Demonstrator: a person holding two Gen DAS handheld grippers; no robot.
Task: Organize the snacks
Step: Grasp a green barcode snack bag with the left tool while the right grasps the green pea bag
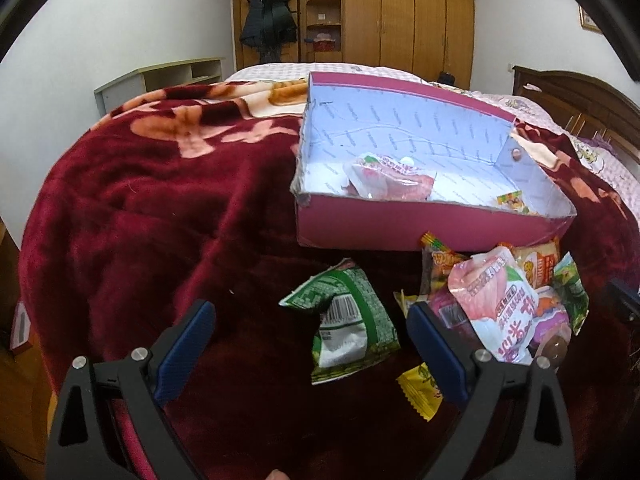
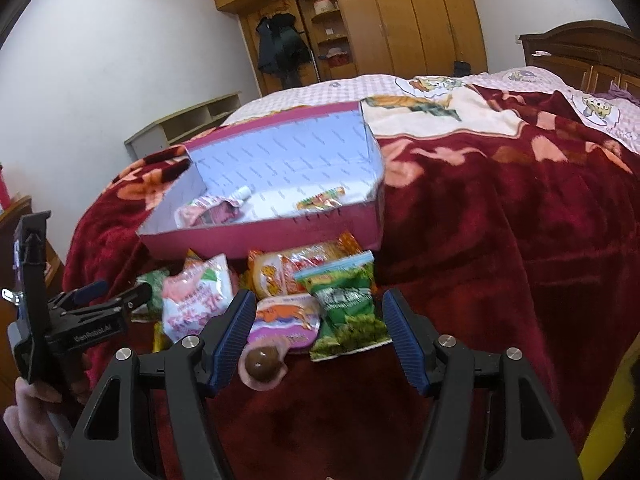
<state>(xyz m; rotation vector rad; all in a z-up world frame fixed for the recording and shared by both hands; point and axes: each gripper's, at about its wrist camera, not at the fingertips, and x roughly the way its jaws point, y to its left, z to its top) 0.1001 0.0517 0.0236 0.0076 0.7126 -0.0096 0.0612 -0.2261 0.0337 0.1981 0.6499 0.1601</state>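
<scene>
Both tools are open and empty: the left tool (image 1: pixel 312 344) could crumple the green packet (image 1: pixel 344 320), while the right tool (image 2: pixel 320 336) may nudge the chocolate ball (image 2: pixel 262 364) away.

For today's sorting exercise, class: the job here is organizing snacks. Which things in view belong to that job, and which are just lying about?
Belongs to the job:
pink box
pink pouch in the box
green snack bag
yellow candy
chocolate ball
left tool, open
right tool, open

Just lying about:
red floral blanket
wardrobe
hanging black jacket
</scene>
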